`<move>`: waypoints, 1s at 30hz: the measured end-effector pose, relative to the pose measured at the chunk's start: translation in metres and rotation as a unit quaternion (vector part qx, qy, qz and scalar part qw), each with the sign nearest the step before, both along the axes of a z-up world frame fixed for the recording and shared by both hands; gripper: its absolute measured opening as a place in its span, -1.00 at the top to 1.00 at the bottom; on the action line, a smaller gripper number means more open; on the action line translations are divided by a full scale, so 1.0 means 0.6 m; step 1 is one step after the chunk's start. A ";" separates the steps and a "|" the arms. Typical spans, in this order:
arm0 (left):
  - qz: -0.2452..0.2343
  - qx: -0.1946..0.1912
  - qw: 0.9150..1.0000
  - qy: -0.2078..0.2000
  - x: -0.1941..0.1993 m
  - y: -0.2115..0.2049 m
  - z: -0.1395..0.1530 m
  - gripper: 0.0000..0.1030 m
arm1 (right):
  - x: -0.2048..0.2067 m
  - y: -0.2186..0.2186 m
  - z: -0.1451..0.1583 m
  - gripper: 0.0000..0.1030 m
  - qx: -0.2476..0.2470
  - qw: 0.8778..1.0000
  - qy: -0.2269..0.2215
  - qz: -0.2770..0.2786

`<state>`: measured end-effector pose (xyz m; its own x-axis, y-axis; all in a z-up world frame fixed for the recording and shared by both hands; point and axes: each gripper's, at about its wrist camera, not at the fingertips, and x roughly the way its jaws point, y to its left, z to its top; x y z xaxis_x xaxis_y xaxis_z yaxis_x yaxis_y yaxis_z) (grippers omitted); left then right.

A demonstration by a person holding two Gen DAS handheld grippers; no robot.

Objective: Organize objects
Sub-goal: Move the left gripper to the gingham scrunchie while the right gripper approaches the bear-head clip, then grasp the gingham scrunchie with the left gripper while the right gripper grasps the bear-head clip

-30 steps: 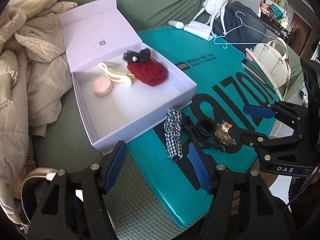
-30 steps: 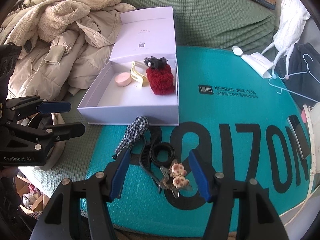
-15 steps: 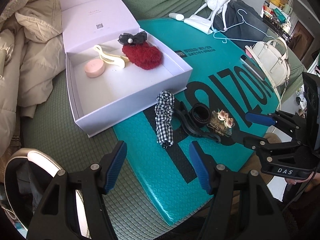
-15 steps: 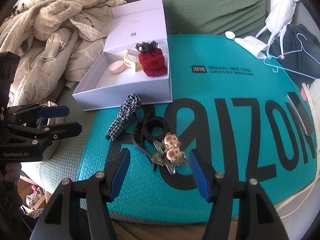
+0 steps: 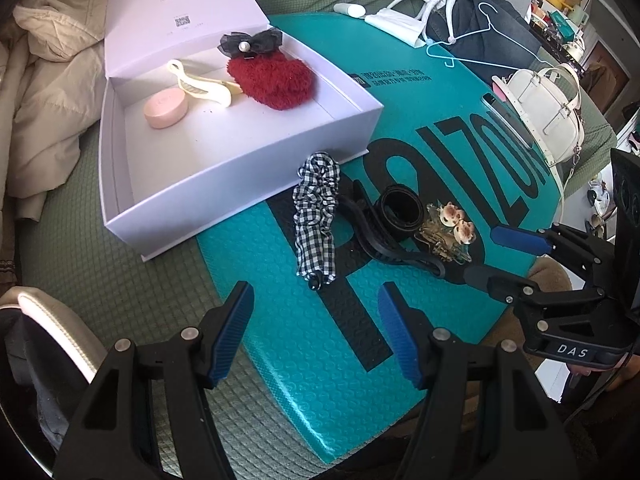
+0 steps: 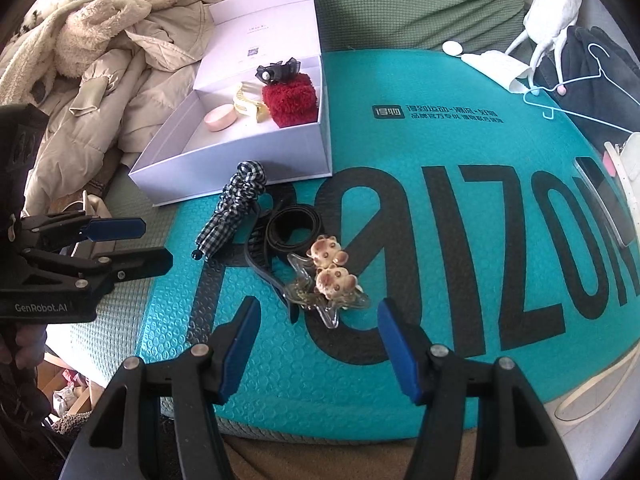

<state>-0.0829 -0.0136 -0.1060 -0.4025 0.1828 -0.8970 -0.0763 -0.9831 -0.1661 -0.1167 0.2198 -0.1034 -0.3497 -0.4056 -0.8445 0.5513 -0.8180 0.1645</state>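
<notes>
Scrunchie [image 5: 316, 216], checked, lies at twelve o'clock of our spread, empty left gripper [image 5: 316, 312], touching the black clip [image 5: 384, 240]; we could snag both. Right view: right gripper [image 6: 316, 320], spread and empty, faces the bear clip [image 6: 328, 276]; tangling likely.

The tiny writing on the box lid [image 5: 182, 20] is staying too small to read, and the white bag [image 6: 630, 160] is getting cut off by the edge
</notes>
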 end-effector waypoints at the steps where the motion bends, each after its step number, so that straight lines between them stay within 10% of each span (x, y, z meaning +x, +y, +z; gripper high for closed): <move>1: -0.002 0.000 1.000 -0.002 -0.004 0.002 -0.004 -0.23 | -0.002 0.000 -0.002 -0.19 -0.001 1.000 -0.002 0.000; 15: -0.019 0.004 0.999 -0.031 -0.069 0.019 -0.065 -0.05 | -0.040 -0.003 -0.039 -0.19 -0.021 0.999 -0.037 -0.018; 24: -0.008 0.008 1.000 -0.025 -0.076 0.019 -0.081 0.55 | -0.045 0.006 -0.045 -0.08 -0.037 0.998 -0.041 -0.030; 30: -0.031 -0.004 0.999 -0.031 -0.055 0.037 -0.081 0.61 | -0.043 0.029 -0.045 -0.08 -0.042 0.997 -0.038 -0.054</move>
<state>-0.1158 0.0083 -0.1545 -0.3338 0.1980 -0.9216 -0.1265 -0.9782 -0.1644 -0.1426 0.2371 -0.1302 -0.3320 -0.4395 -0.8347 0.4446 -0.8533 0.2724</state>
